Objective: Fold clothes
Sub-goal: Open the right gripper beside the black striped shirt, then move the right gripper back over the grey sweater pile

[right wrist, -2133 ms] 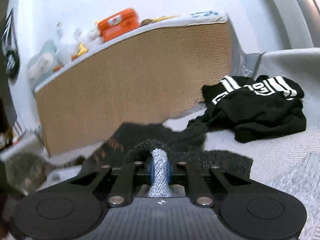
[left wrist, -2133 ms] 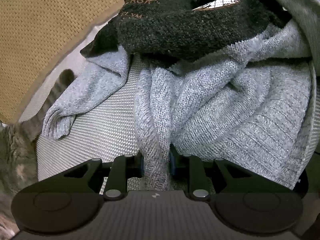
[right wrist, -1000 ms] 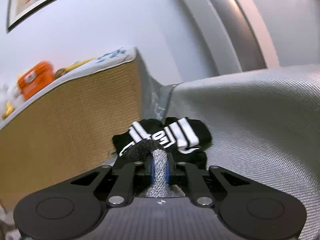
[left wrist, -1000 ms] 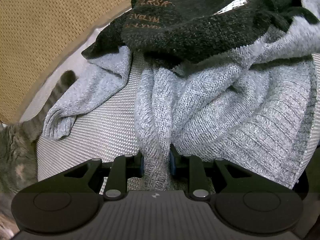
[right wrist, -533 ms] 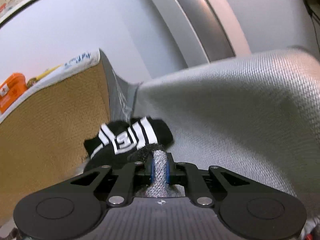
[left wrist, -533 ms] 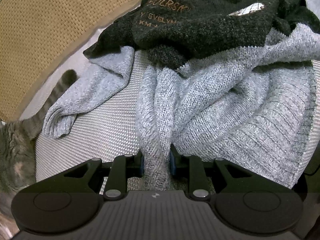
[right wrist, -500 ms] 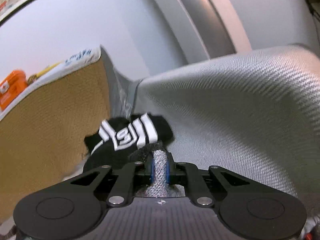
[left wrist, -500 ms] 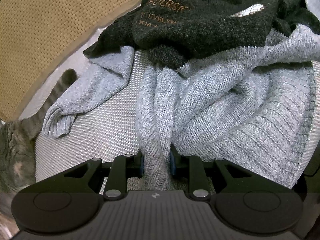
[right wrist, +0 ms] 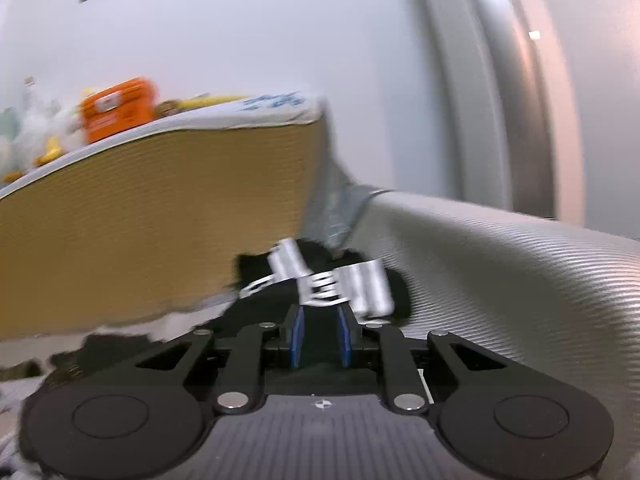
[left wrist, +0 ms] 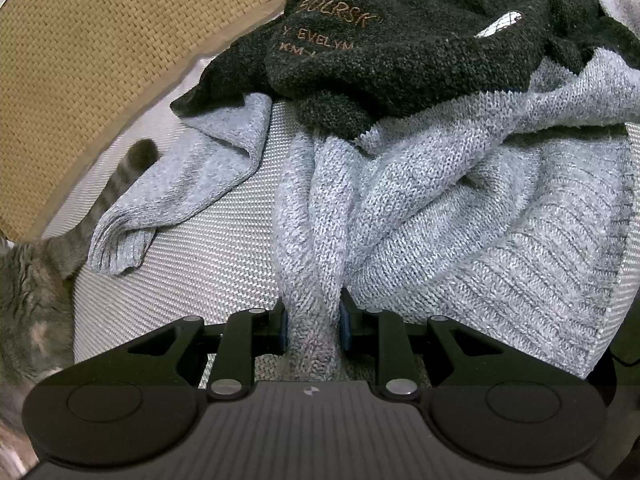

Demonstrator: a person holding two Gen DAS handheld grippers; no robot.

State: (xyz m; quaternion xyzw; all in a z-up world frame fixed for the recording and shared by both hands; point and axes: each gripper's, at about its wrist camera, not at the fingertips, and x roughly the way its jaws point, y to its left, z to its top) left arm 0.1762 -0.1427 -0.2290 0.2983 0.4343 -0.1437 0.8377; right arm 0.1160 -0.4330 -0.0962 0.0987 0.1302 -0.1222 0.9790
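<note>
Left gripper (left wrist: pixel 312 326) clamps a bunched fold of the grey-and-black sweater (left wrist: pixel 460 208), which lies spread on the grey cushion (left wrist: pixel 192 276). Right gripper (right wrist: pixel 320 338): jaws just opened, 2 blue pads (right wrist: pixel 297 338) apart, nothing between them.

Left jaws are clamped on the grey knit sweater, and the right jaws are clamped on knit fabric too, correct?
Only half right. The left gripper is clamped on the grey knit sweater, but the right gripper holds nothing: the right wrist view shows its jaws have just been opening, with an empty gap between the blue pads.
</note>
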